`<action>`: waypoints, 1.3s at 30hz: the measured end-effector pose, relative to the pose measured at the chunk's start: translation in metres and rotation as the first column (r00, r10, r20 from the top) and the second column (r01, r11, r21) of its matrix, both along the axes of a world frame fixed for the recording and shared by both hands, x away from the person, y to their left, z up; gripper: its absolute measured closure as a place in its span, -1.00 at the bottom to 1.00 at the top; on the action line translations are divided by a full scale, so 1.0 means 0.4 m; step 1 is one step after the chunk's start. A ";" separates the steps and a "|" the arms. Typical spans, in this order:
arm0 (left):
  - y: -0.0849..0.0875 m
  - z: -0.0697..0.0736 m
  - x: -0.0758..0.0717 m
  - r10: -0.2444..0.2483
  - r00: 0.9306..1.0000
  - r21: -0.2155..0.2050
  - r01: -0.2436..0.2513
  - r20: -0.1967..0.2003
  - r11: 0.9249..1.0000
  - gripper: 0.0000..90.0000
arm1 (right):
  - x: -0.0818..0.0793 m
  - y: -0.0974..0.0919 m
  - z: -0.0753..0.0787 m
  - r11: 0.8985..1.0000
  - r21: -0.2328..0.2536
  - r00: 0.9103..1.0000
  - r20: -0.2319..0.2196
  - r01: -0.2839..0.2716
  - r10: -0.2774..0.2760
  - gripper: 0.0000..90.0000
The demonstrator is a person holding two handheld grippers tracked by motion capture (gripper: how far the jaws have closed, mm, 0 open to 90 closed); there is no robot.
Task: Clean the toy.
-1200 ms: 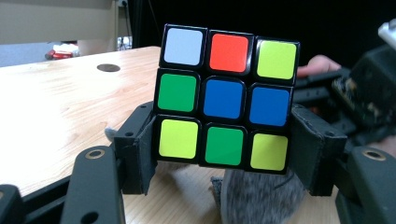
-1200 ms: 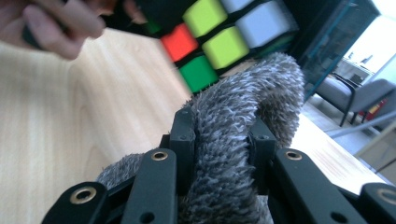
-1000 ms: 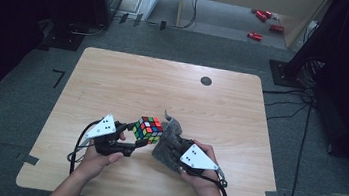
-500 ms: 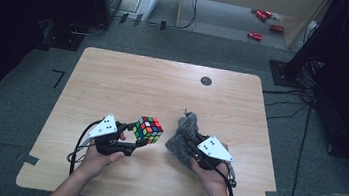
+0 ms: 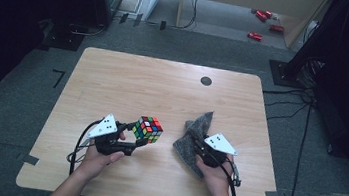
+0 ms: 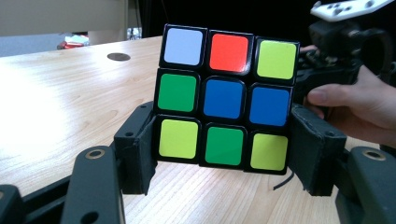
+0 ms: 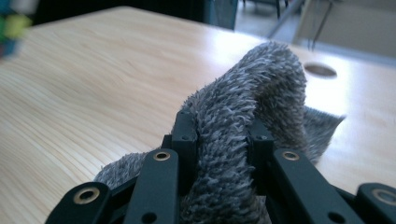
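The table (image 5: 114, 80) carries a grey fuzzy cloth (image 5: 192, 138) near its front edge toward the right, its near part hidden under the right gripper (image 5: 200, 146), whose jaws pinch a raised fold. Left of it, the left gripper (image 5: 138, 136) clamps a scrambled puzzle cube (image 5: 148, 129) with black edges; its far faces are out of sight.

A light wooden table (image 5: 129, 80) bears a grey fuzzy cloth (image 5: 197, 131) near its front right part.
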State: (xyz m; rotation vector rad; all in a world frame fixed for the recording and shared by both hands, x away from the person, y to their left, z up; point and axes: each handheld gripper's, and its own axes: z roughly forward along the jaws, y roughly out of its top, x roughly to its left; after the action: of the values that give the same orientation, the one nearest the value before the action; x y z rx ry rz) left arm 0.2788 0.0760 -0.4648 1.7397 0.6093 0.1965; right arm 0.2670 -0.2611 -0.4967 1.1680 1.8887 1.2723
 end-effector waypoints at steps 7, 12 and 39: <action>0.001 -0.001 0.006 0.017 1.000 0.017 -0.017 -0.018 1.000 -0.22 | 0.002 0.005 -0.007 1.000 -0.005 1.000 0.022 -0.005 0.005 0.02; 0.004 -0.002 0.012 0.032 0.998 0.020 -0.031 -0.047 0.999 -0.22 | -0.014 0.029 0.012 0.997 -0.006 0.990 0.121 -0.077 0.077 -0.26; -0.027 0.014 0.016 -0.044 0.973 0.000 0.045 -0.228 0.999 -0.22 | -0.075 0.166 -0.006 0.904 -0.231 0.839 0.343 -0.359 0.421 -0.45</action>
State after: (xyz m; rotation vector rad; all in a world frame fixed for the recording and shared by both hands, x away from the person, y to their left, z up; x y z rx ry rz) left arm 0.2853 0.0652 -0.4593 1.7933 0.7359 -0.0349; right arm 0.2370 -0.1945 -0.4992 0.4073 1.9322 1.4086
